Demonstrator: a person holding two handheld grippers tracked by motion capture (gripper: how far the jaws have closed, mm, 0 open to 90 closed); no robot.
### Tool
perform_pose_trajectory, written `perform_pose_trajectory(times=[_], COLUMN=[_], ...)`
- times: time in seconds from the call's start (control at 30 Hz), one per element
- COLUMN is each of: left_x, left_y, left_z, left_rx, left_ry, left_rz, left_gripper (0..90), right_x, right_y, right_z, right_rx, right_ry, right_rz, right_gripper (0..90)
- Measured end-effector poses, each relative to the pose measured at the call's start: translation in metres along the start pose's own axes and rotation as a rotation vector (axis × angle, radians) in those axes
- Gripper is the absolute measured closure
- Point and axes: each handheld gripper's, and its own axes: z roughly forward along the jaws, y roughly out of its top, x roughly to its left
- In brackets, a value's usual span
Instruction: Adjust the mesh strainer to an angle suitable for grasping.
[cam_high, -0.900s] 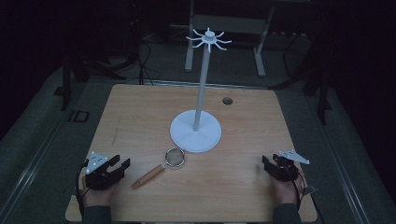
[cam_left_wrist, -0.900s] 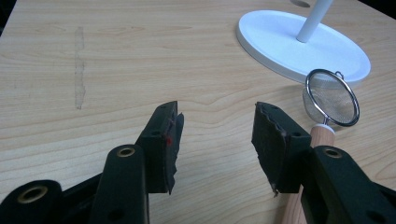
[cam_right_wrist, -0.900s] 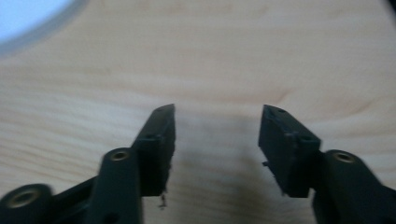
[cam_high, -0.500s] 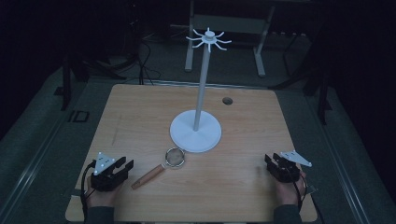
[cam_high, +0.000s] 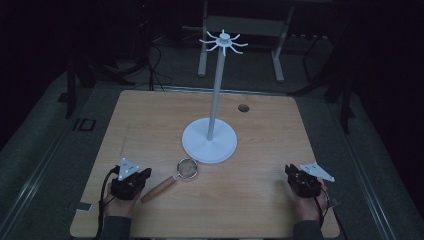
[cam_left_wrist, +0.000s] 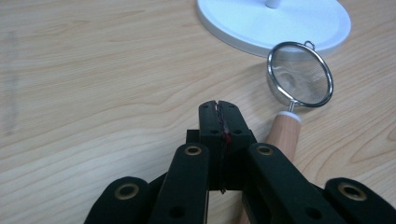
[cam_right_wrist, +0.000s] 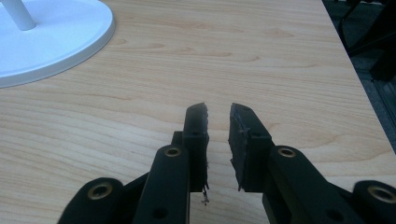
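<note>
Strainer beside the left gripper, with both grippers resting at the near edge of the light wooden table (cam_high: 150, 120).

The small round wire-mesh strainer with a pale wooden handle (cam_high: 176, 176) lies flat near the middle of the table; its long axis runs from the handle end at near left to the mesh bowl at far right, and the bowl's rim lies just beside, perhaps touching, the round base of the tall white hook stand (cam_high: 209, 141). The left gripper (cam_left_wrist: 219, 116), its jaws pressed together on nothing, sits just left of the handle end and is judged the nearer tool. The right gripper (cam_right_wrist: 218, 122), jaws slightly parted and empty, lies well apart at the near right.
</note>
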Motion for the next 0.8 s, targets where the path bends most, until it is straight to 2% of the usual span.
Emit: perform_pose_trajectory(times=[0.23,0.43,0.47,0.5,0.53,0.57,0.6,0.8], left_x=[-0.015,-0.023,-0.026,-0.026,-0.03,-0.03,-0.034,-0.041], left_y=[0.015,0.021,0.023,0.023,0.025,0.025,0.025,0.029], left_z=[0.027,0.043,0.05,0.05,0.057,0.057,0.064,0.078], left_rx=[0.049,0.075,0.085,0.085,0.106,0.106,0.128,0.164], left_ry=[-0.025,-0.035,-0.033,-0.033,-0.033,-0.033,-0.037,-0.06], left_rz=[0.018,0.03,0.038,0.038,0.053,0.053,0.074,0.091], left_gripper=[89.6,89.3,89.3,89.3,89.4,89.3,89.4,89.5], right_x=[-0.001,-0.002,-0.002,-0.002,-0.003,-0.003,-0.003,-0.003], right_y=[0.0,-0.001,-0.001,-0.001,-0.001,-0.001,-0.001,-0.002], right_z=[-0.002,-0.004,-0.004,-0.004,-0.004,-0.004,-0.004,-0.005], right_rx=[-0.008,-0.014,-0.016,-0.017,-0.017,-0.017,-0.016,-0.019], right_ry=[0.003,0.003,0.004,0.003,0.003,0.002,0.001,-0.006], right_rz=[0.008,0.01,0.011,0.011,0.01,0.011,0.011,0.015], right_gripper=[74.8,74.3,74.2,74.0,73.7,73.5,73.4,73.0])
